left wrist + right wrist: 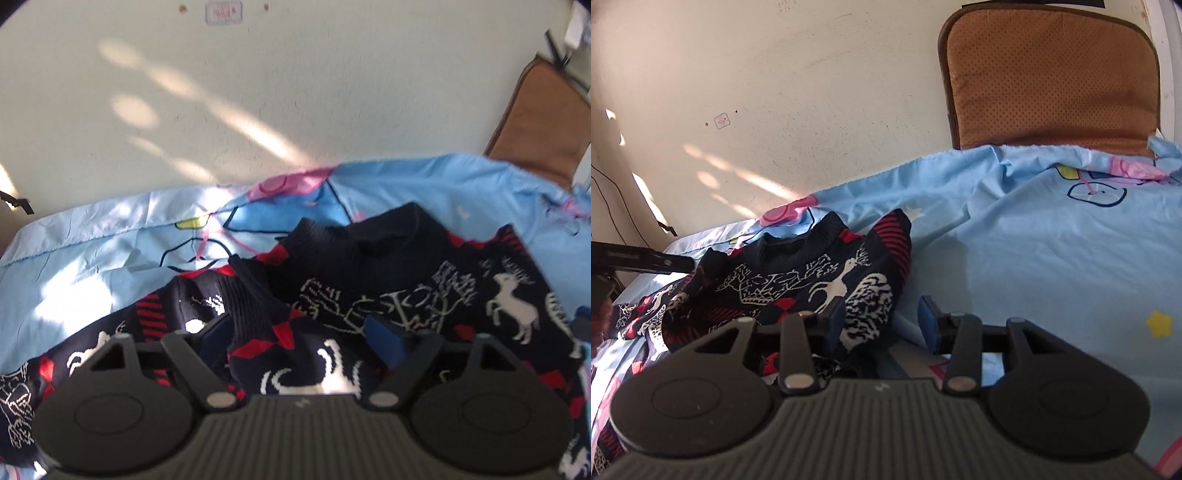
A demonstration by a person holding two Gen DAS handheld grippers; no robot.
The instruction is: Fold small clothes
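Observation:
A small dark navy knit sweater (388,280) with red patches and white reindeer lies crumpled on a light blue printed sheet (92,251). In the left wrist view my left gripper (295,332) is open, its blue pads spread wide, with a bunched fold of the sweater between and over them. In the right wrist view the sweater (820,284) lies left of centre. My right gripper (882,321) is open, with the sweater's right edge between its fingers; its right pad (929,321) is over bare sheet.
A cream wall (258,92) rises behind the sheet. A brown padded chair back (1049,77) stands at the far right. The left gripper's dark body (635,258) reaches in from the left in the right wrist view. Bare sheet (1052,240) lies to the right.

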